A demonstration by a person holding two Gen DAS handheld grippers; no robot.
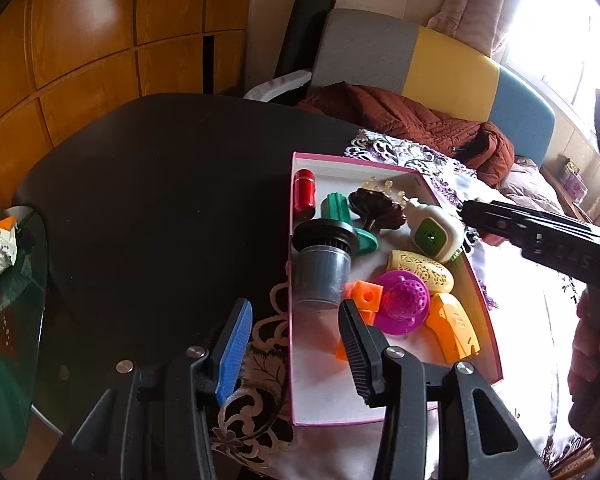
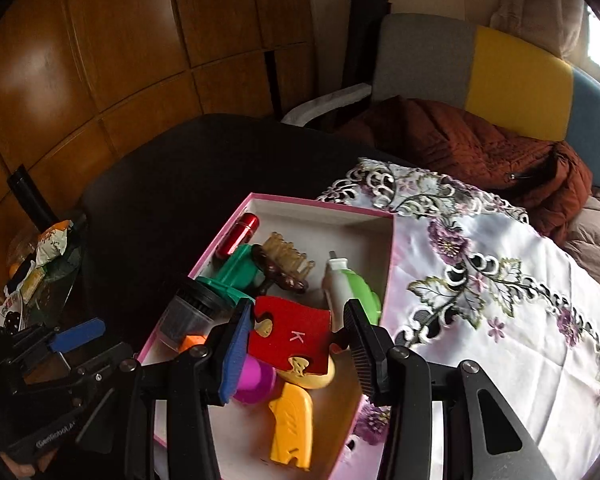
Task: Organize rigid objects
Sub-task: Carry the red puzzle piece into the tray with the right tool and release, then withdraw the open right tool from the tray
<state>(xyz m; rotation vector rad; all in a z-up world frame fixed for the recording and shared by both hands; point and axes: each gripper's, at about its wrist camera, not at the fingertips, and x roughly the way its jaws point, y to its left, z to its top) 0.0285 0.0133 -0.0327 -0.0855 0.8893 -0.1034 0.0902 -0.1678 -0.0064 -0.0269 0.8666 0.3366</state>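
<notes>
1. The right gripper (image 2: 296, 344) clamps a red puzzle piece (image 2: 290, 334) marked with a white K; the blue pad presses its left edge and the black ribbed finger (image 2: 362, 354) meets its right edge, so the piece sits flat between them, held above the box
2. The left gripper (image 1: 296, 344) is spread wide with nothing between its fingers; its blue pad (image 1: 234, 354) hangs over the dark table (image 1: 148, 184) and its black finger over the near part of the box
3. Directly under the held piece lie a magenta strainer-like disc (image 2: 254, 380), a pale yellow oval case (image 2: 312, 378) and an orange-yellow plastic piece (image 2: 292, 426)
4. The pink-rimmed box (image 2: 374, 216) rests partly on the table and partly on a floral embroidered cloth (image 2: 480, 280)
5. Further in are a grey cup with a black cap (image 1: 320, 268), an orange cube (image 1: 366, 294), a green toy (image 2: 236, 272), a brown comb (image 2: 288, 260), a white-and-green bottle (image 2: 346, 288) and, at the far corner, a red cylinder (image 2: 242, 232)
6. Beyond the table stands a grey, yellow and blue sofa (image 2: 516, 80) with a rust quilted jacket (image 2: 480, 148) on it
</notes>
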